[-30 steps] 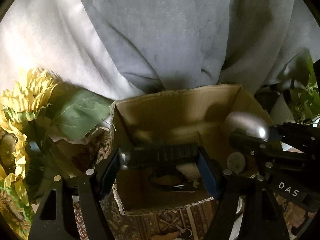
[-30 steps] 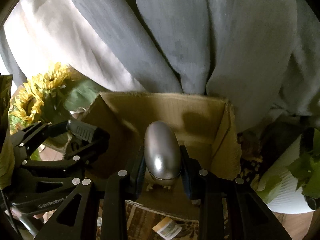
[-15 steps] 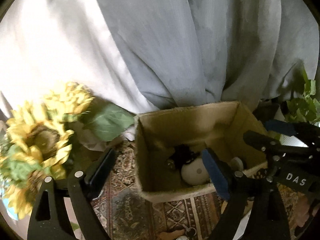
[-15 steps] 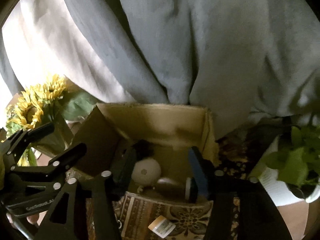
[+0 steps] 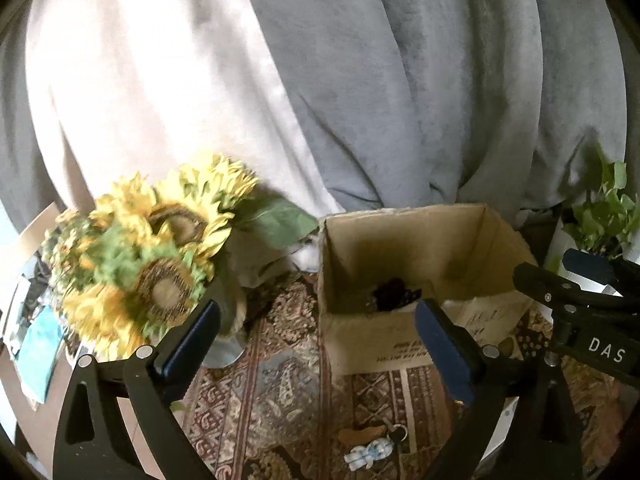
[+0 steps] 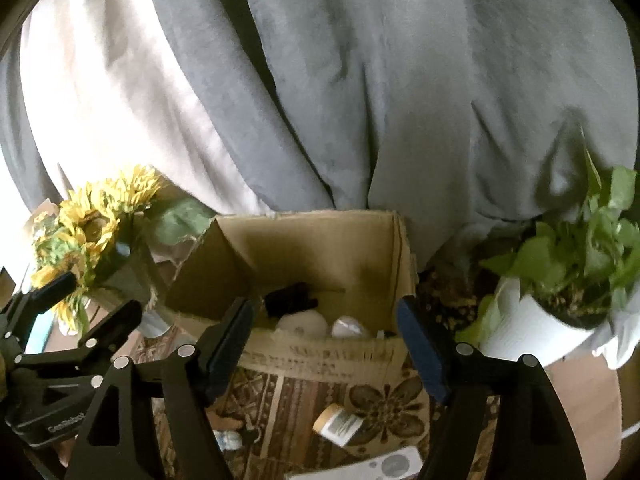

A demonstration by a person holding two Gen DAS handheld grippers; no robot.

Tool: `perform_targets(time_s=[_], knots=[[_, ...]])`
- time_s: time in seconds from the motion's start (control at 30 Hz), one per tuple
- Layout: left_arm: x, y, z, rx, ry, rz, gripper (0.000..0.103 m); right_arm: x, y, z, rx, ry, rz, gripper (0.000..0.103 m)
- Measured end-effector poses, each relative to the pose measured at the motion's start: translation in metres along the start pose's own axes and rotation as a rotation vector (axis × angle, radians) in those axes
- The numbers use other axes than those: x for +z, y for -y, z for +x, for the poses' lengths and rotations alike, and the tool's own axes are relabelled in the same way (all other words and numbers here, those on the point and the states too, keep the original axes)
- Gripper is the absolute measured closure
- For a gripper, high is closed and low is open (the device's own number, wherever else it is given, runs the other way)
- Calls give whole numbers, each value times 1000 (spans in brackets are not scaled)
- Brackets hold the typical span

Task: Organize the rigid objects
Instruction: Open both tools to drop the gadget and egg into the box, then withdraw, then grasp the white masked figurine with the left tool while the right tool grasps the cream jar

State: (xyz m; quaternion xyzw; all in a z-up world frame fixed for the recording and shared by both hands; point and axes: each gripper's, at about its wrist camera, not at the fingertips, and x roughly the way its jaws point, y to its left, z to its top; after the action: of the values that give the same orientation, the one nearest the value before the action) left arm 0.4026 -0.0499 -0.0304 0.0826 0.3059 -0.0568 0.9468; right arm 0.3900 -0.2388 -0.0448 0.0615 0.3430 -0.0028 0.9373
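Both wrist views look forward and down along their tools at the open box (image 5: 404, 264) (image 6: 320, 248) on the patterned rug (image 5: 280, 360), from near it. The left view sits further left, taking in the sunflowers (image 5: 160, 248); the right view takes in the potted plant (image 6: 568, 264). Both share box, sunflowers and curtain (image 5: 400, 80).

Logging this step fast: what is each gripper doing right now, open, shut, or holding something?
Left gripper: jaws opening, nothing between them, in front of the cardboard box.
Right gripper: jaws opening, empty, nothing held.

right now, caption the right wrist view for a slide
Open right tongs with jaws widening over brown cardboard box of small items, yellow sunflowers left, white potted plant right.
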Motion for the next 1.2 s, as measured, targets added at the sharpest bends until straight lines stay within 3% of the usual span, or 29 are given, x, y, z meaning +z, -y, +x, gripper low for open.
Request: perform_targets(time_s=[0.7,1.2], knots=[[-82,6,8,62,-156,-119,4,-71,13,13,-43,-91,59,28],[-132,12,27,3,-235,-287,4,-104,24,30,-51,-146,146,28]])
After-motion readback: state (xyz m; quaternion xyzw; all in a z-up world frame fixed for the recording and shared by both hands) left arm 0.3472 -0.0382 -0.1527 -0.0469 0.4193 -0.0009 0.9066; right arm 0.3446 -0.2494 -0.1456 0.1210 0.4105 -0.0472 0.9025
